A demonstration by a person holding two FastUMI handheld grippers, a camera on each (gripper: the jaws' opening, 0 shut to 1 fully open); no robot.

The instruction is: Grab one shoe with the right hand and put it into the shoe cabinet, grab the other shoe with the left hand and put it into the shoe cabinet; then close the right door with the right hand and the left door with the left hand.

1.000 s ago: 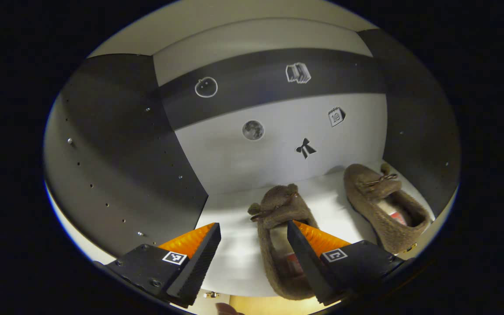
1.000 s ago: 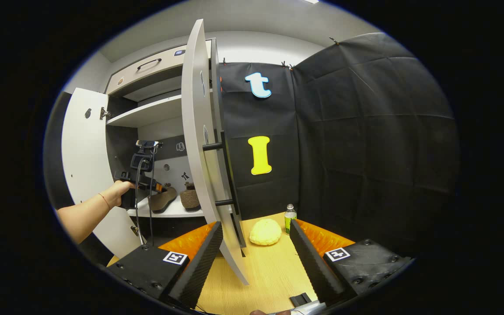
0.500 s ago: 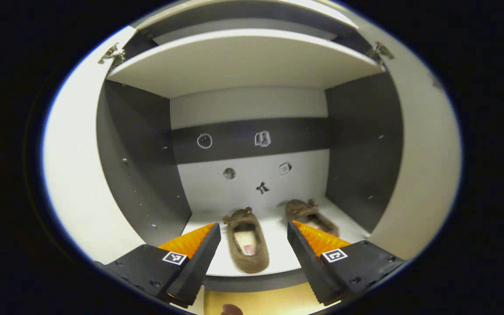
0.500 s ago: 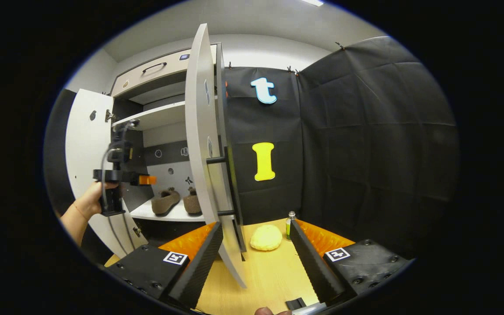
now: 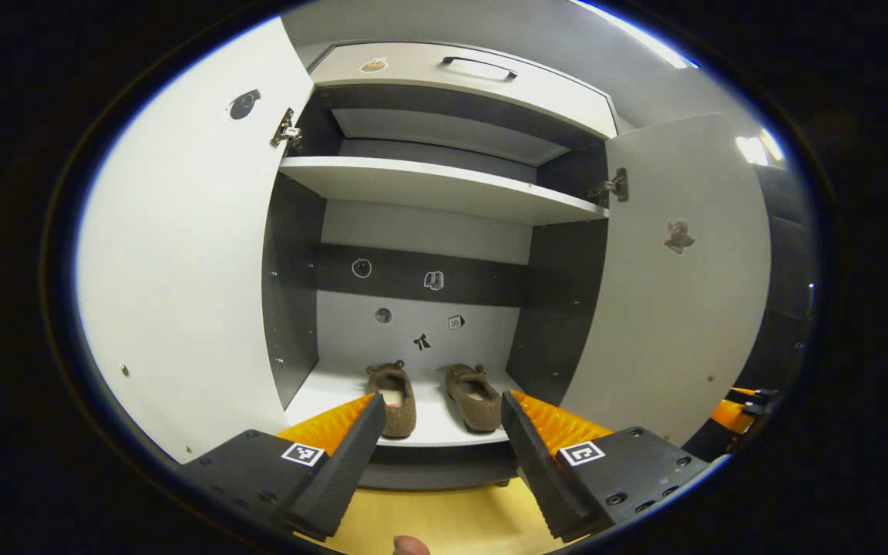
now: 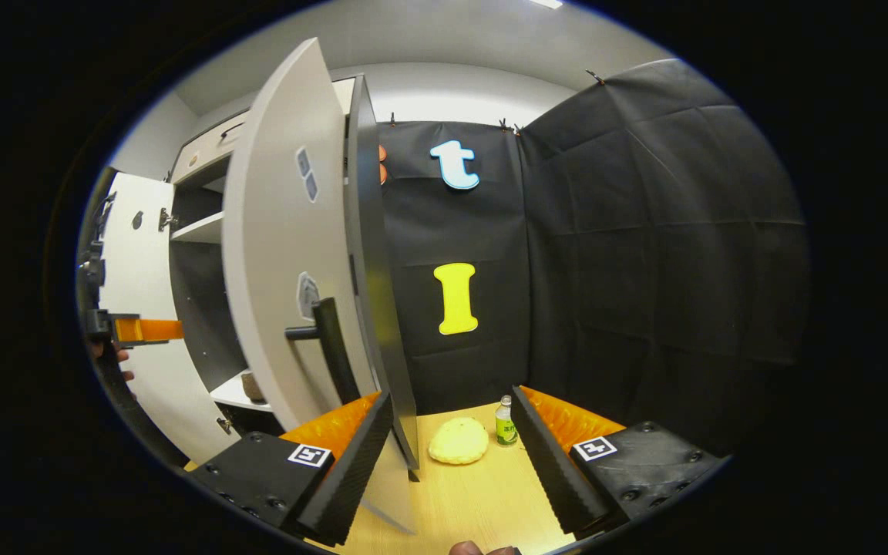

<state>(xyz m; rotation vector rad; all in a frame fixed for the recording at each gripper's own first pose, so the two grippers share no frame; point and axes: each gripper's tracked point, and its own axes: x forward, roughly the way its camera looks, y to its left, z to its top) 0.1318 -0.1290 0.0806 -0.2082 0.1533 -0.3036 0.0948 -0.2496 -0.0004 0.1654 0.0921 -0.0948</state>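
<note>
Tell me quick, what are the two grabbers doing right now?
Left gripper: open, holding nothing, facing the shoes in the cabinet.
Right gripper: open, holding nothing, beside the right door.

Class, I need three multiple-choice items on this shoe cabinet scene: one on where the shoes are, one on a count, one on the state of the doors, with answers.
1. Where do the shoes sit?
A. on the lowest shelf of the cabinet
B. on the floor
C. on the upper shelf

2. How many shoes are in the cabinet?
A. one
B. two
C. three

3. What state are the two doors in?
A. both shut
B. one shut
C. both open

Answers: 1 A, both rest side by side on the bottom shelf; 2 B, a pair shows; 3 C, the left door and right door stand open.
</note>
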